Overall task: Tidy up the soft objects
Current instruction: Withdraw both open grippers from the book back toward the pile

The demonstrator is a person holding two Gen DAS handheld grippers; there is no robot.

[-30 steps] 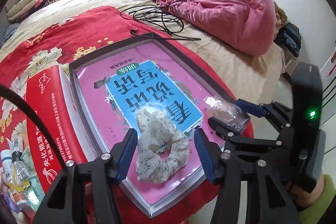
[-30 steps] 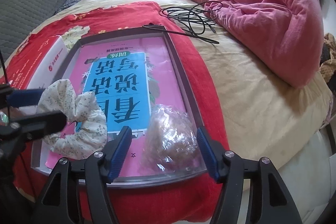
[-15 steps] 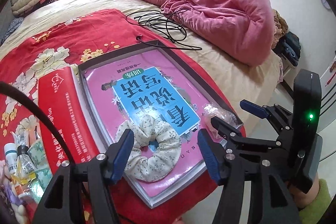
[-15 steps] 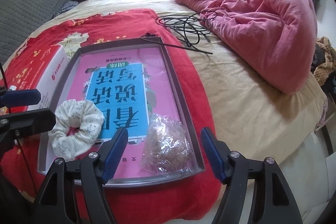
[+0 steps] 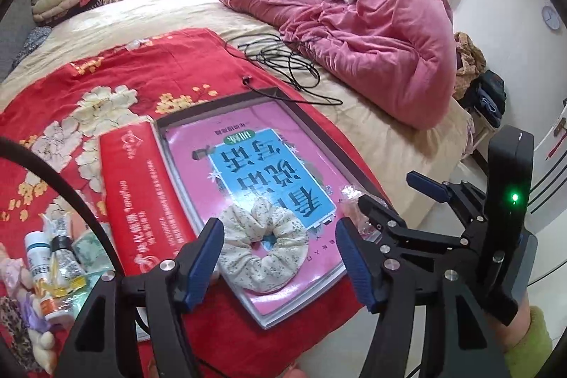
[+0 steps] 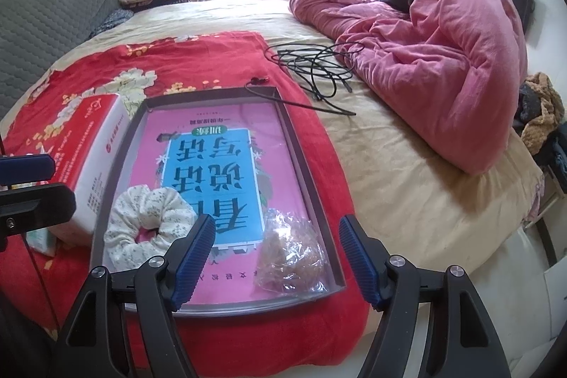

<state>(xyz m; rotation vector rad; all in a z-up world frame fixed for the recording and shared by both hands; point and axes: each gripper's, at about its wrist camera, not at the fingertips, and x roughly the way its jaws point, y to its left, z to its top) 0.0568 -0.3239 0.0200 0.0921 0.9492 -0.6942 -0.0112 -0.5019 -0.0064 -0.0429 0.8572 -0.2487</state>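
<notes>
A cream floral scrunchie [image 5: 264,247] [image 6: 149,218] lies flat on a pink and blue book [image 6: 212,165] inside a grey tray [image 6: 301,158]. My left gripper [image 5: 279,225] hovers above the scrunchie. Its jaws are opening and the pads do not touch the scrunchie. A clear plastic bag of brown stuff [image 6: 290,254] [image 5: 354,211] rests in the tray's near right corner. Above it my right gripper [image 6: 277,220] stands open, clear of the bag. Each gripper shows at the edge of the other's view, the right gripper [image 5: 400,197] and the left gripper [image 6: 32,185].
A red and white box [image 5: 131,193] [image 6: 95,147] sits left of the tray on a red floral blanket [image 5: 106,66]. Small bottles and packets [image 5: 53,257] lie further left. A black cable [image 6: 315,66] and a pink quilt [image 6: 443,41] lie beyond. The bed edge is at the right.
The scrunchie stood bunched between the left pads and now lies flat on the book. Both grippers have risen and drawn back, and both pairs of jaws stand wider.
</notes>
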